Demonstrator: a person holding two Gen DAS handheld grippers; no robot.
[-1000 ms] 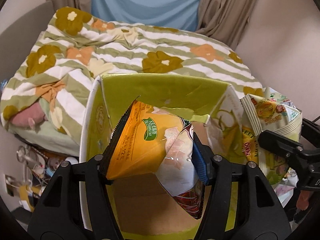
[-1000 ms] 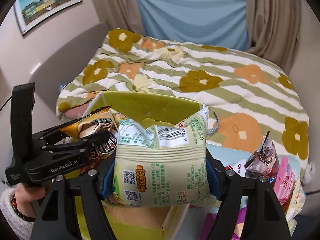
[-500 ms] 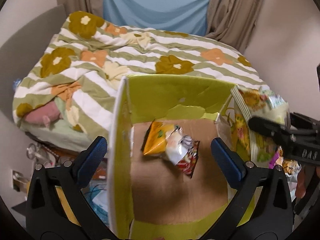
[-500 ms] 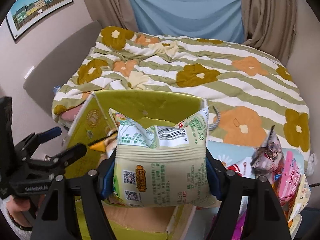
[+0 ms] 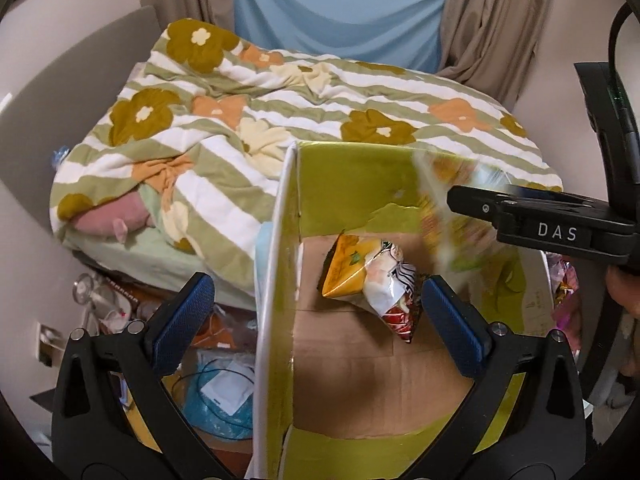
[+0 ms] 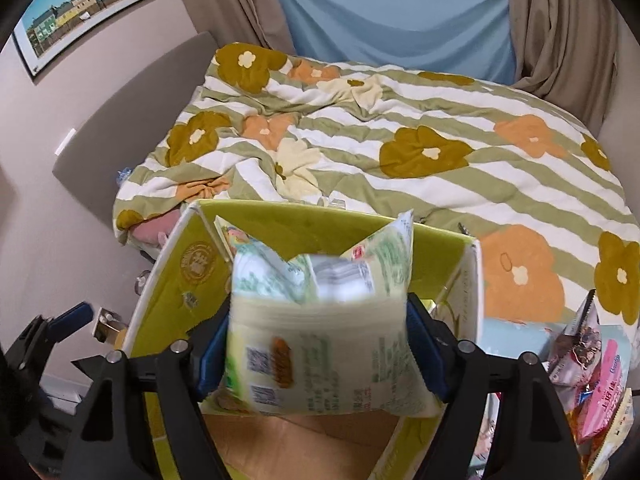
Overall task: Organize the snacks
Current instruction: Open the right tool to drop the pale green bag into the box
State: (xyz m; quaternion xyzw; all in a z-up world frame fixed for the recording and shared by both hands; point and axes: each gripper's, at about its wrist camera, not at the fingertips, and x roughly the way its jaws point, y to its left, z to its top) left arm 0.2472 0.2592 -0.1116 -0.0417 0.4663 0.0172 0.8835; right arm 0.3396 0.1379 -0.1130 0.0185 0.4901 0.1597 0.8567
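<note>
A yellow-green cardboard box [image 5: 344, 184] stands open in front of the bed. An orange and white snack bag [image 5: 360, 276] lies on its brown floor. My left gripper [image 5: 316, 292] hangs above the box's left wall, open and holding nothing. My right gripper [image 6: 318, 344] is over the box [image 6: 188, 264] and its jaws are opening. A pale green snack bag [image 6: 320, 352] sits between them, blurred and slipping downward. In the left wrist view that bag [image 5: 448, 220] is a blur beside one of the right gripper's fingers [image 5: 520, 216].
A bed with a striped floral quilt [image 6: 400, 128] lies right behind the box. Several loose snack bags [image 6: 592, 360] are piled to the right of the box. Cables and clutter [image 5: 224, 392] cover the floor to its left.
My left gripper opened and the orange bag dropped onto the box floor. My right gripper carried the green bag over the box, its jaws widened, and the bag now blurs.
</note>
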